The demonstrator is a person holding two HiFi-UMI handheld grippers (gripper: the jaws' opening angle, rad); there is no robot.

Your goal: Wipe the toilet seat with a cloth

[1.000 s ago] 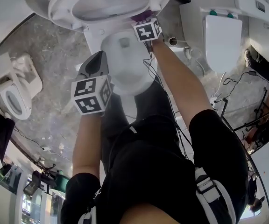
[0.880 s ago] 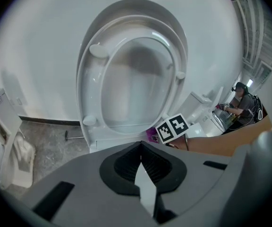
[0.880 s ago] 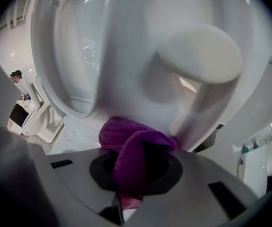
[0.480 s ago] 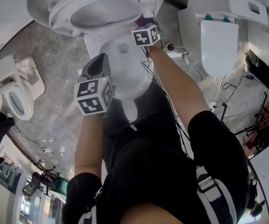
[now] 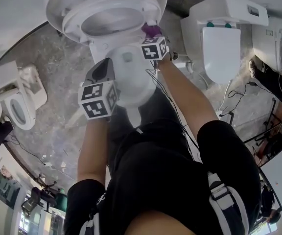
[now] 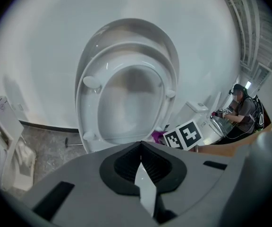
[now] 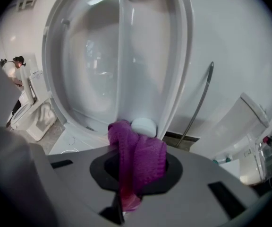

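Closest to me in the head view are the person's black shorts [image 5: 180, 180], filling the 6 o'clock half. Above them at 9 o'clock hangs the left gripper [image 6: 140, 145], fingers pressed together on nothing (its own view shows just the closed seam), over the left rim of the toilet bowl [image 5: 131, 77].

Further out at 12 o'clock, the right gripper [image 7: 132, 174] pinches a purple cloth [image 7: 143, 150], which bunches up out of the jaws. The cloth sits at the 4 o'clock edge of the raised toilet seat [image 6: 89, 122] as the head view shows it. In the right gripper view it lies against the seat's underside, just beside a white oval bumper [image 7: 144, 126]; I cannot tell how firmly it presses.

The seat stands tipped up against the lid [image 6: 126, 30] behind it. Beyond, on the grey marbled floor [image 5: 58, 67], another white toilet [image 5: 227, 38] stands at 2 o'clock and a smaller one [image 5: 16, 106] at 9 o'clock.
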